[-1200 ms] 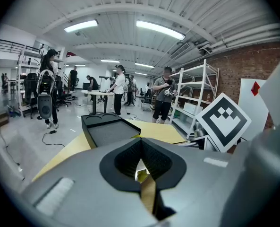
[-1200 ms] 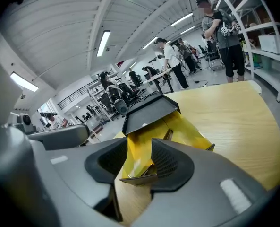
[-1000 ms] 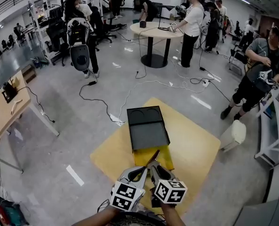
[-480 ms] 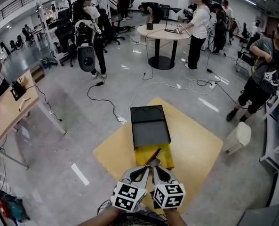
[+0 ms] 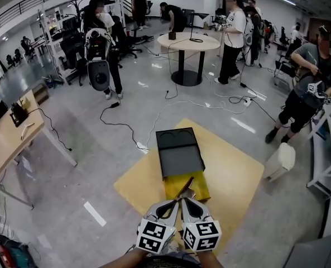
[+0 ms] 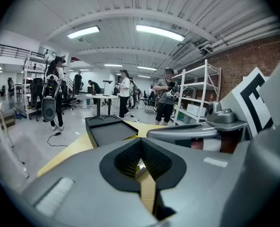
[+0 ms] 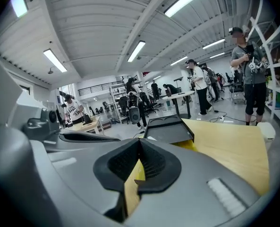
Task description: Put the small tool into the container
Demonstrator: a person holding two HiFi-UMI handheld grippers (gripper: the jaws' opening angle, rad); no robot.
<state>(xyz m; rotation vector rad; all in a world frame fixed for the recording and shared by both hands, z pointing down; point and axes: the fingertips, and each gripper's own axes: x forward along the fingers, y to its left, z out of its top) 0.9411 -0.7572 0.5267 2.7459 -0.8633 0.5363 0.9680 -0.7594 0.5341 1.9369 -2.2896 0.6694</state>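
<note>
Well, left claw (image 6: pixel 140 145) and right claw (image 7: pixel 140 143) are sitting clenched, seemingly empty; small tool (image 5: pixel 186 186) is lying in the yellow container (image 5: pixel 200 190), near side; next I'm guessing just backing off.

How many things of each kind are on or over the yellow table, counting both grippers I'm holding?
black tray: 1
yellow container: 1
small tool: 1
grippers: 2, the left gripper and the right gripper
Total: 5
</note>
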